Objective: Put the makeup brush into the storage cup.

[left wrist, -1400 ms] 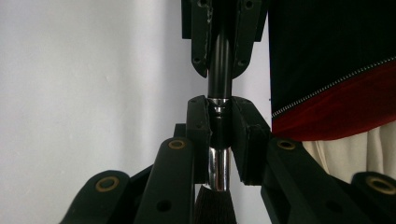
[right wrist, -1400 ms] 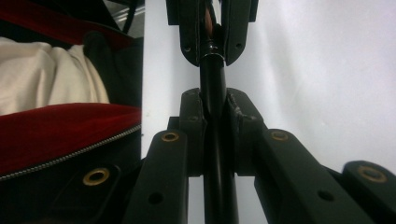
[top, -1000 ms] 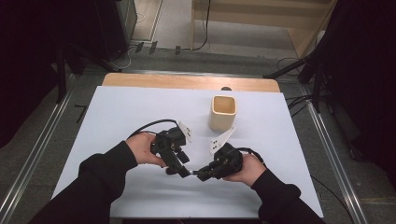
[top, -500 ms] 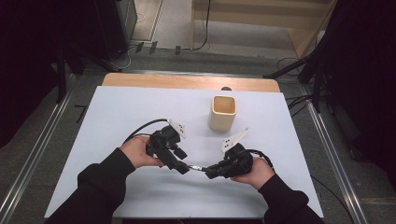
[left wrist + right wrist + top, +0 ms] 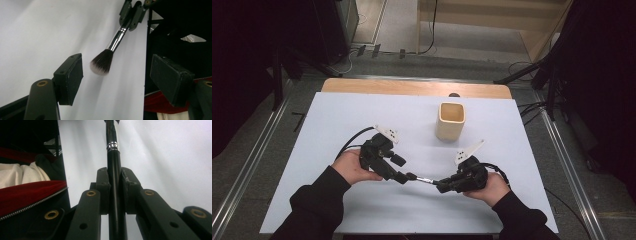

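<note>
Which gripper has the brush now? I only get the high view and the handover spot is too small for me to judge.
Observer: The right gripper has it. In its own view both pads are clamped on the black handle of the makeup brush.
Operator: And the left one, has it let go?
Observer: Yes. In the left gripper view the left gripper stands open, its jaws having just been opening, and the bristles hang between the pads without touching either.
Operator: Which end points toward the left gripper?
Observer: The bristle end: dark hairs with pale tips, below a shiny silver ferrule.
</note>
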Available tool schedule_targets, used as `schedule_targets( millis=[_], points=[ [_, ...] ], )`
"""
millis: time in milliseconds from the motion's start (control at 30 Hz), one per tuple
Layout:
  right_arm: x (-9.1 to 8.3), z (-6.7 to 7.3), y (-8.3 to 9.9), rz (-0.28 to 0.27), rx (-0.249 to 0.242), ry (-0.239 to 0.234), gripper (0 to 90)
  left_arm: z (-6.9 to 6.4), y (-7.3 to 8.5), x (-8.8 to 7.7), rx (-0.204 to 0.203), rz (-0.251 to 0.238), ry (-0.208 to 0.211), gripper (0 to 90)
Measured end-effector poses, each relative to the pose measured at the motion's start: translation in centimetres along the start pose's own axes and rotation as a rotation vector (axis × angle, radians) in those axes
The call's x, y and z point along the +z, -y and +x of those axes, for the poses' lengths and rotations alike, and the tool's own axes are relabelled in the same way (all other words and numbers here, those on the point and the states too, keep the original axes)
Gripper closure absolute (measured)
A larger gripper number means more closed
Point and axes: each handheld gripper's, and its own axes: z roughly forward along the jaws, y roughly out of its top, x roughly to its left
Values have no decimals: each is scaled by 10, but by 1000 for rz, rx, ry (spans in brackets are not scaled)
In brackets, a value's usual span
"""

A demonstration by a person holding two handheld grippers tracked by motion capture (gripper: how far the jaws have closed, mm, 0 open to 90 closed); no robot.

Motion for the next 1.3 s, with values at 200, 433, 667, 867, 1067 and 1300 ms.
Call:
schedule_targets(
  millis=[200, 433, 667, 867, 1067, 1300],
  points=[
    [2, 0, -1, -1, 22, 23, 791, 4, 9, -5, -57, -37, 0, 308],
    [-1, -1, 3, -37, 87, 66, 791, 2, 17, -8, -83, -73, -41, 319],
    [-8, -2, 8, -99, 149, 101, 791, 2, 23, -11, -151, -147, -69, 325],
    [-13, 1, 10, -169, 188, 156, 791, 1, 27, -12, -199, -227, -98, 325],
    [-15, 3, 13, -221, 241, 187, 791, -3, 27, -6, -216, -244, -101, 322],
    [-12, 8, 13, -276, 271, 193, 791, -9, 25, 3, -251, -282, -87, 316]
  ],
)
